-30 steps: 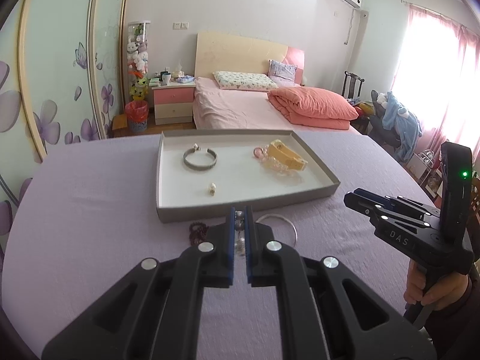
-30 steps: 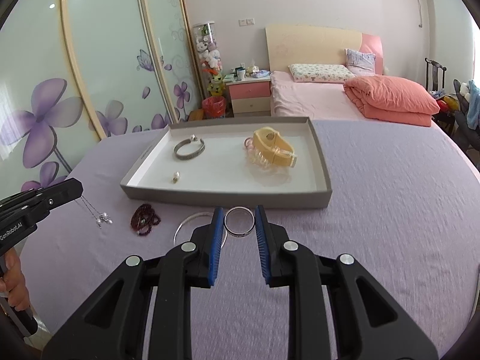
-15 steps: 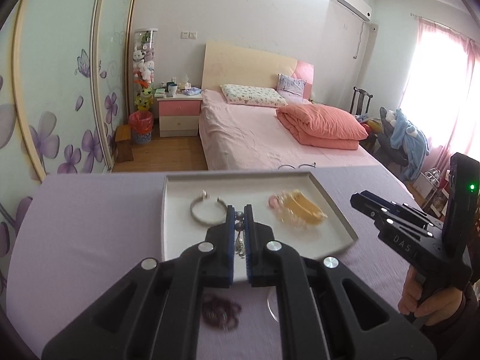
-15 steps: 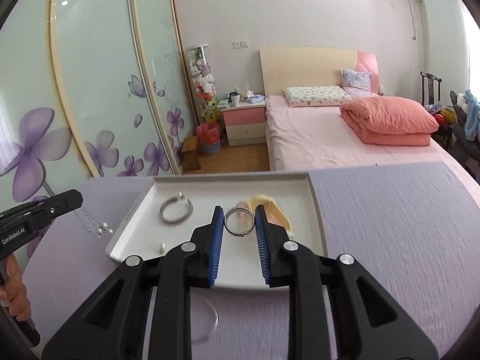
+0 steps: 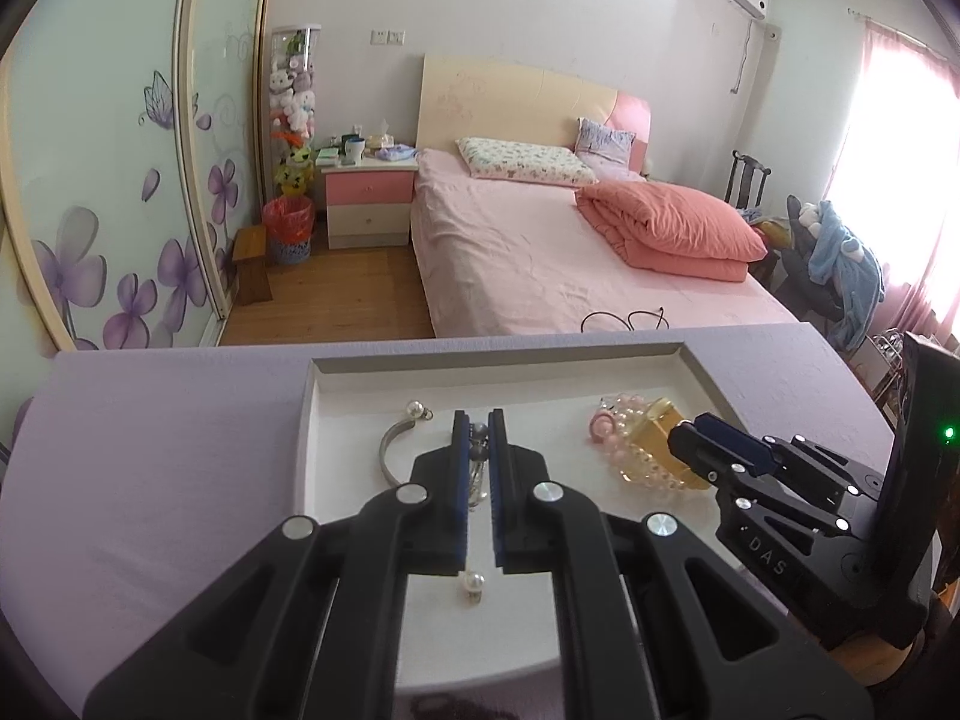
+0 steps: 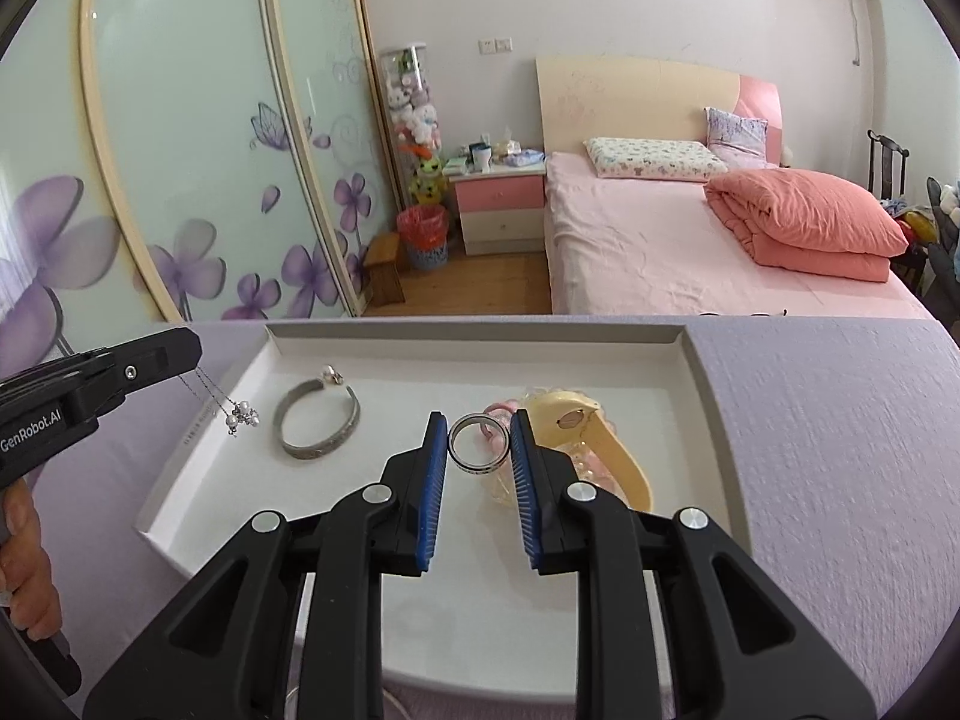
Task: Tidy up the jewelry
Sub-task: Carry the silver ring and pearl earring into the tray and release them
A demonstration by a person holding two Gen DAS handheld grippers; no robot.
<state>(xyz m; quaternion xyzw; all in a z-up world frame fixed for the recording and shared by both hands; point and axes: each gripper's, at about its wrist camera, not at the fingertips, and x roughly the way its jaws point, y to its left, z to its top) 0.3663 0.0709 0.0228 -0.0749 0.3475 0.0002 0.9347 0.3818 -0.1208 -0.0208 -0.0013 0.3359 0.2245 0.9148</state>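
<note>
Transport is the change here: a second ago both grippers sat low over the purple counter (image 6: 840, 450) in front of the tray (image 6: 699, 372), and now both hang above its white floor. The right gripper (image 6: 478, 441) is closed on a silver ring (image 6: 474, 443), held upright between its blue pads, just in front of the yellow bangle (image 6: 600, 444) and pink beads. The left gripper (image 5: 478, 450) is nearly shut, pinching a thin pearl necklace (image 6: 240, 417) whose chain dangles over the tray's left edge, beside the silver cuff bracelet (image 6: 318, 420). A loose pearl earring (image 5: 474, 582) lies on the tray floor under the left gripper. Both pieces seem ready for release into the tray; lowering first would keep the ring from rolling.
</note>
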